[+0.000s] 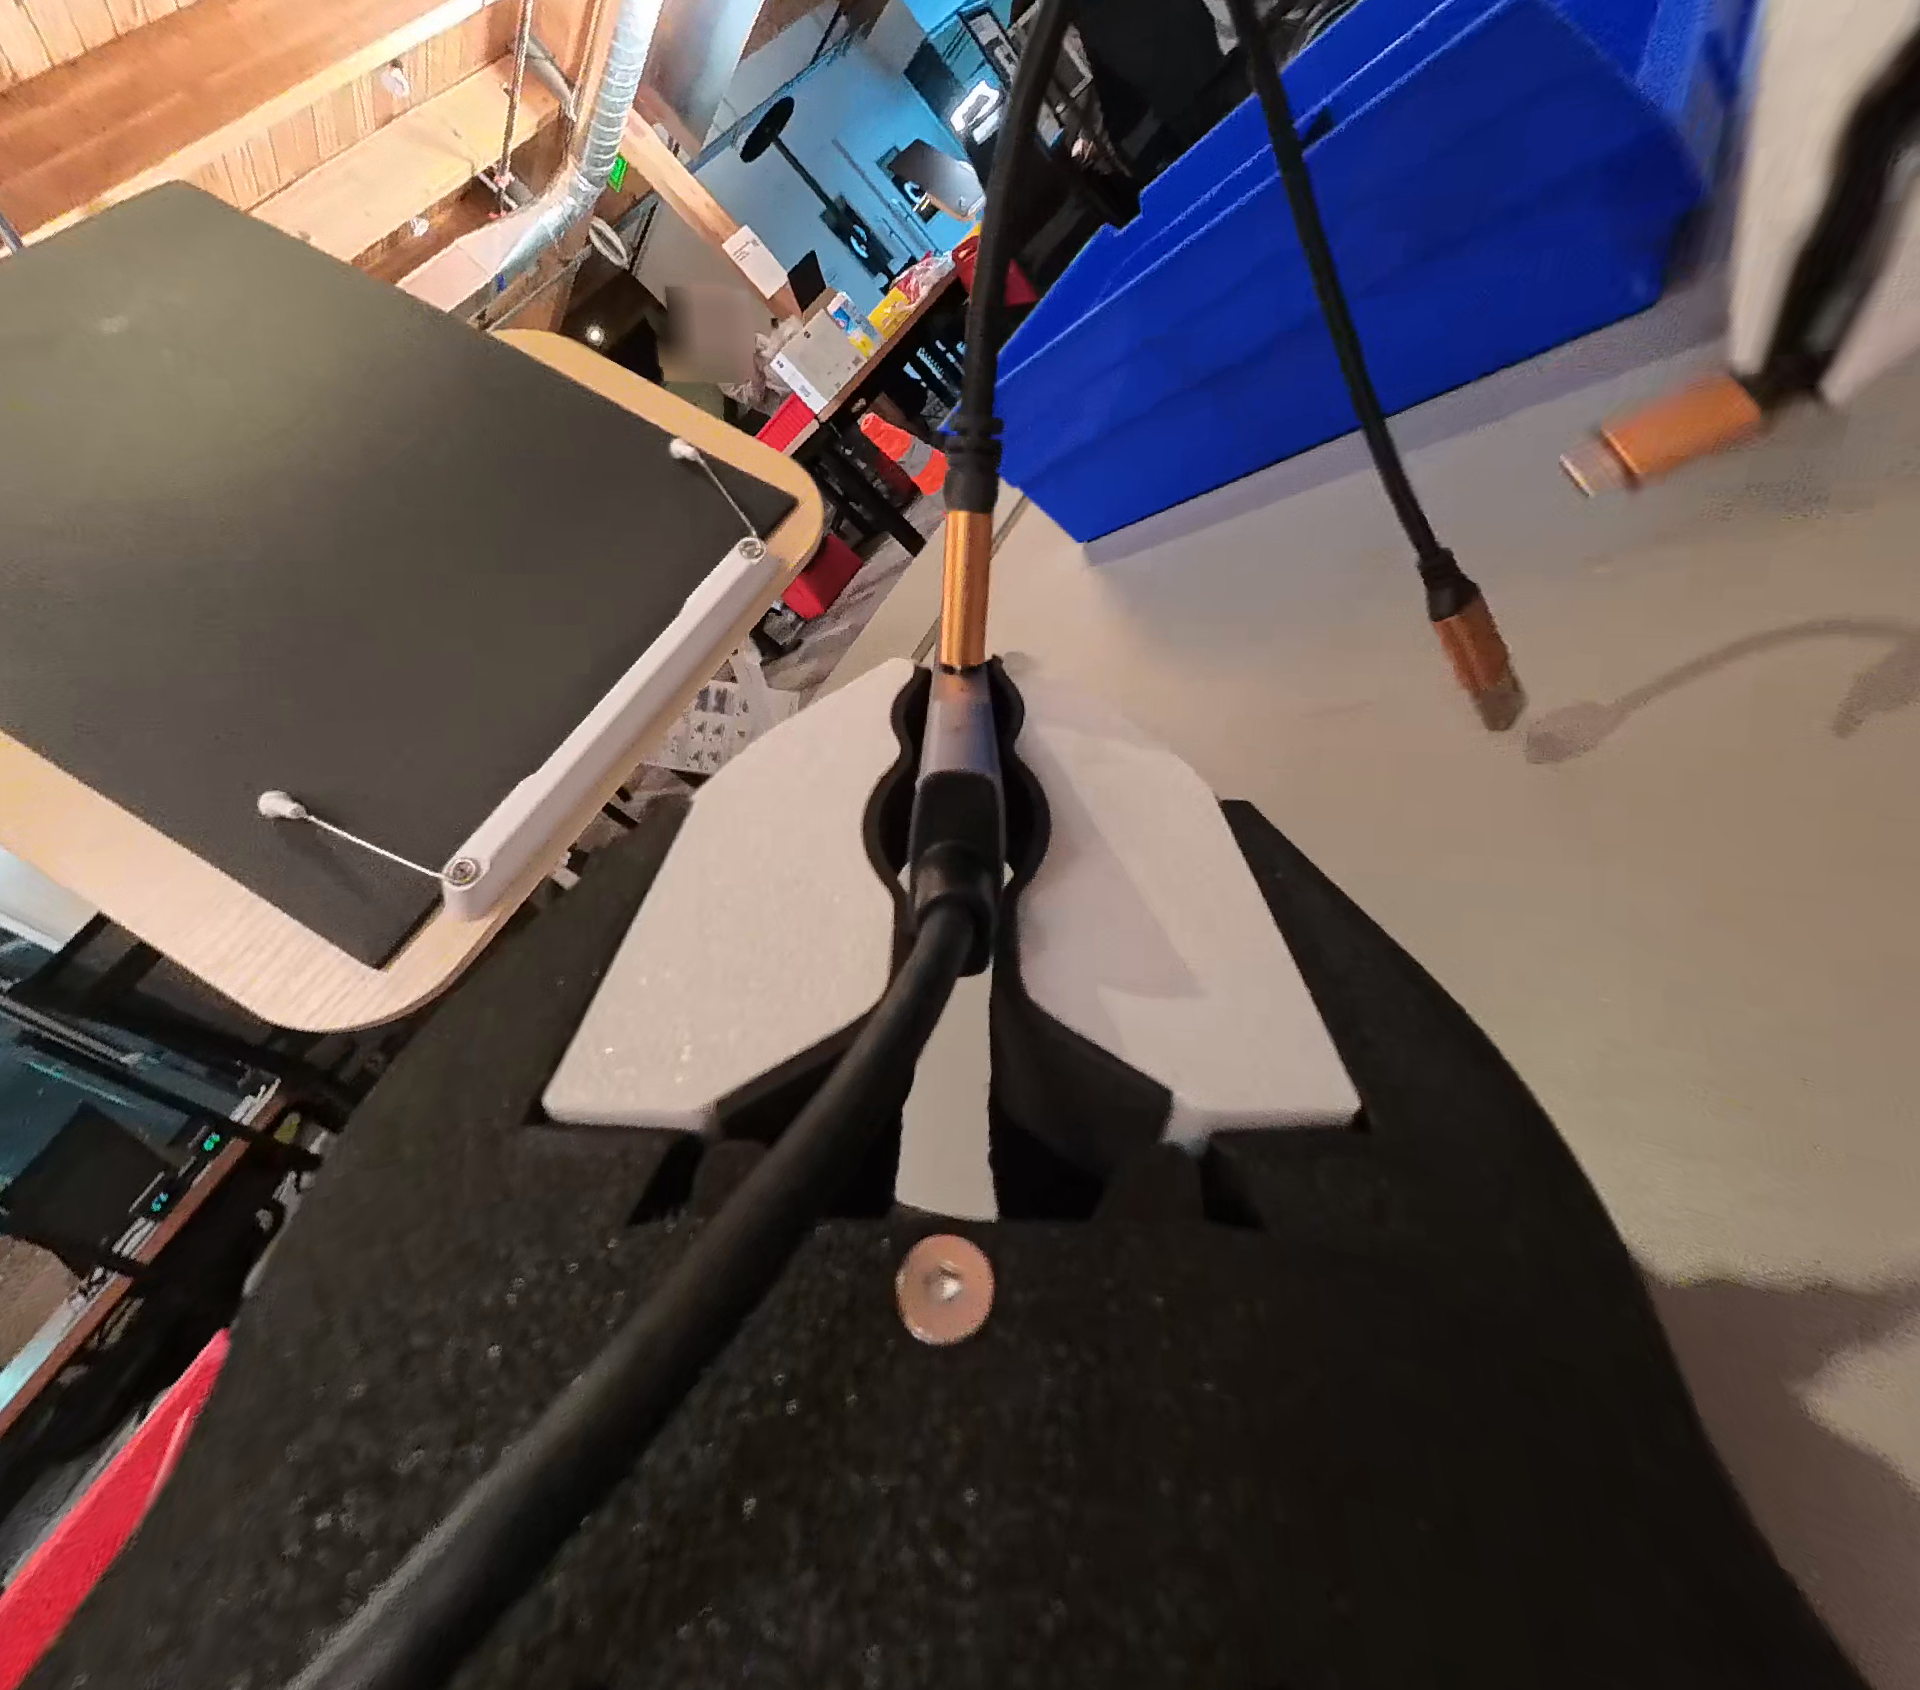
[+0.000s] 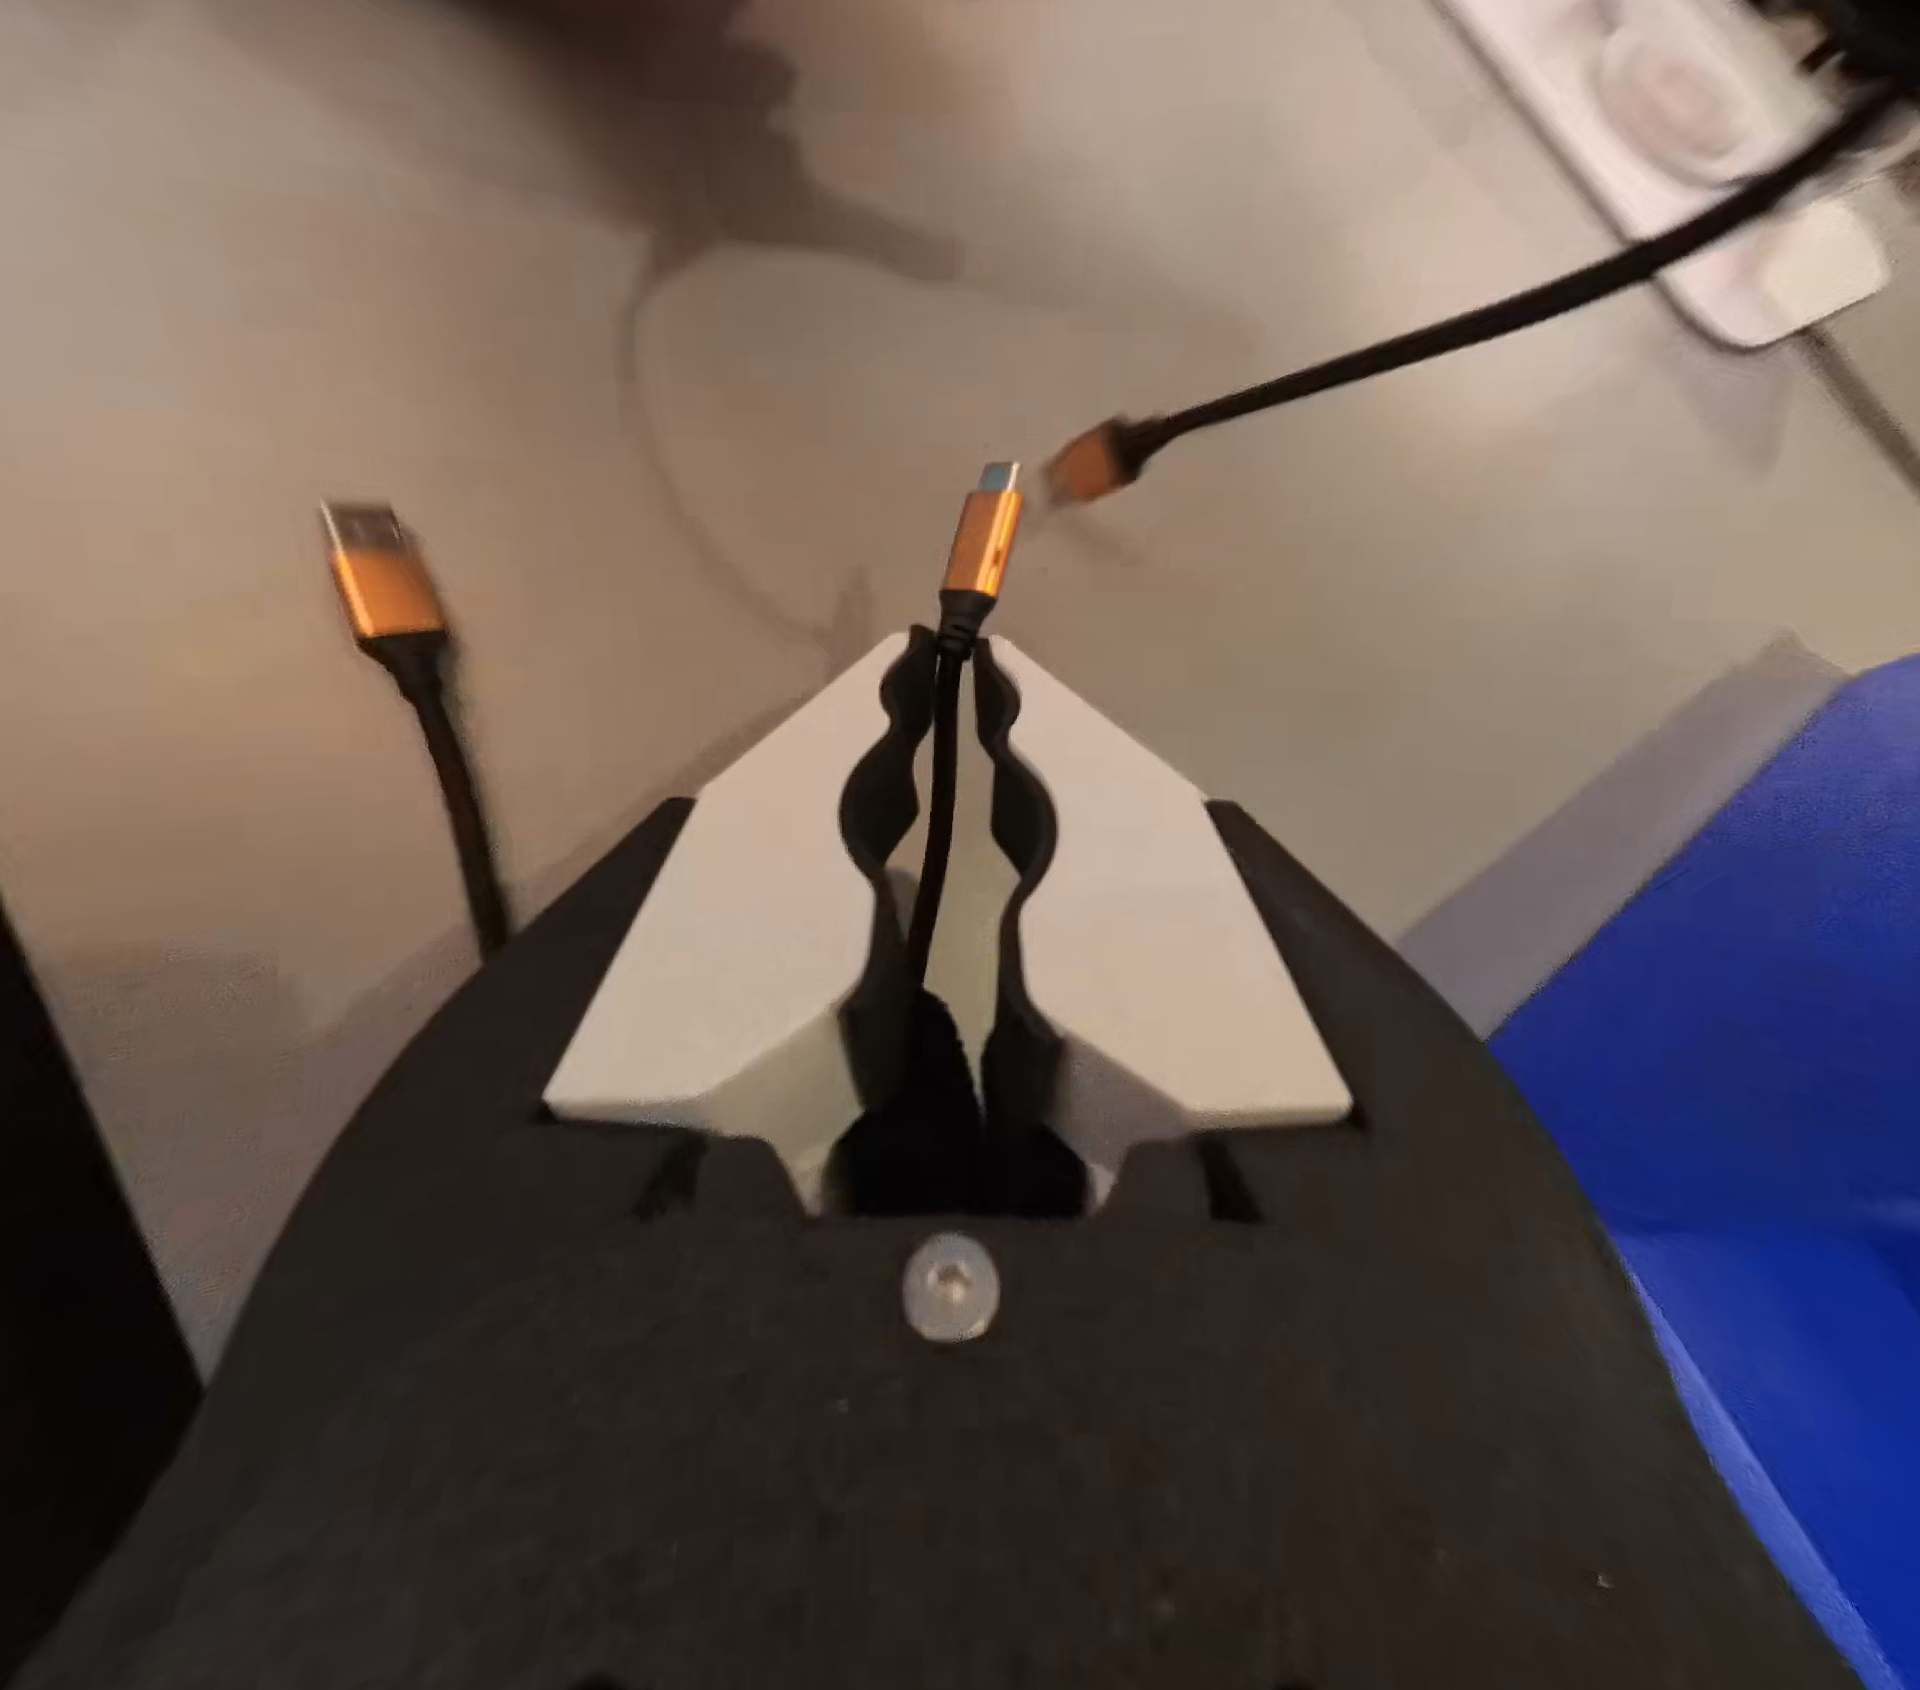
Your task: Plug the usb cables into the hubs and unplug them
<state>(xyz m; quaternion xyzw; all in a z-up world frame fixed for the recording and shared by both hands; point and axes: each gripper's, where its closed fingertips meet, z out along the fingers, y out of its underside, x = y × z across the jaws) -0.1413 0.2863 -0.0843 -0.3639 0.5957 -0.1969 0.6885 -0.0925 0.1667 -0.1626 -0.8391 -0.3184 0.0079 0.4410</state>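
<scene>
1. Left wrist view: the left hand-held gripper [image 1: 961, 684], white-fingered, is closed on a grey adapter plug [image 1: 954, 741]. An orange-sleeved black braided cable [image 1: 966, 580] rises from it and loops over, so its far connector [image 1: 1475, 653] dangles above the grey counter [image 1: 1455, 913], beside a blue plastic bin [image 1: 1351, 269].
2. Right wrist view, blurred: the right hand-held gripper [image 2: 951, 648] pinches a thin black cable [image 2: 940, 767] just behind its orange connector [image 2: 985, 534], probably keeping the tip free. Another orange plug [image 2: 379, 580] lies to its left on the counter.

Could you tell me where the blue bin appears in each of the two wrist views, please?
Left wrist view: the blue bin fills the upper right, behind the black cables.
Right wrist view: only its corner shows at the right edge.
Shared landmark: the grey tabletop, on which the bin stands.
</scene>
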